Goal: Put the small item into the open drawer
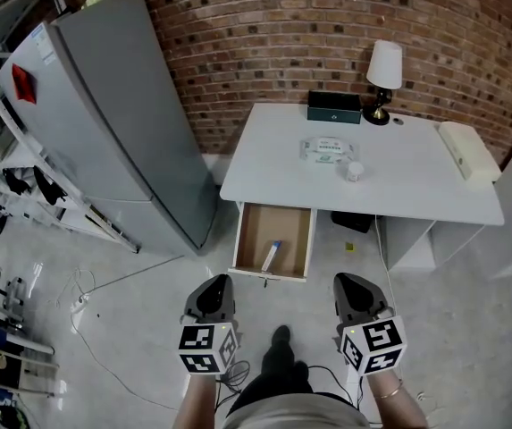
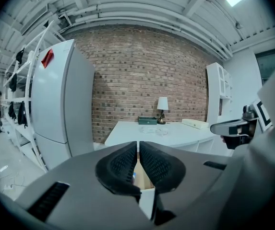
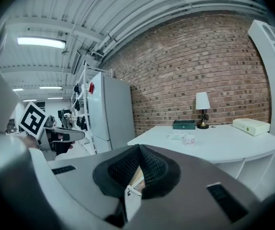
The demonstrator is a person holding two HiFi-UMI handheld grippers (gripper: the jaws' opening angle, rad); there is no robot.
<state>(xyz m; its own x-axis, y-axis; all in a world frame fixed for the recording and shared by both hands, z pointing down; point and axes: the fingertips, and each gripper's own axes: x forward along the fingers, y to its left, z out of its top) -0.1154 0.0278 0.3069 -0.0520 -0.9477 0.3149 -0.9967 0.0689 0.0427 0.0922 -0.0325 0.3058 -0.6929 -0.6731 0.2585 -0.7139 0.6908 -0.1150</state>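
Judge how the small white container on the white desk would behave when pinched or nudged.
The small white container looks squat and upright, so tipping seems unlikely. Being small, it is probably light and may slide on the smooth white desk. It looks round from above, so it might roll if toppled.

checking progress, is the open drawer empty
No, a small white item with a blue end lies on the floor of the open drawer.

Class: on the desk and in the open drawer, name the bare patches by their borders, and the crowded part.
Desk: bare at left front beside the packet, and right front between the pot and white box. Drawer: bare left half, beside the tube. Crowded: the back, round the dark box and lamp.
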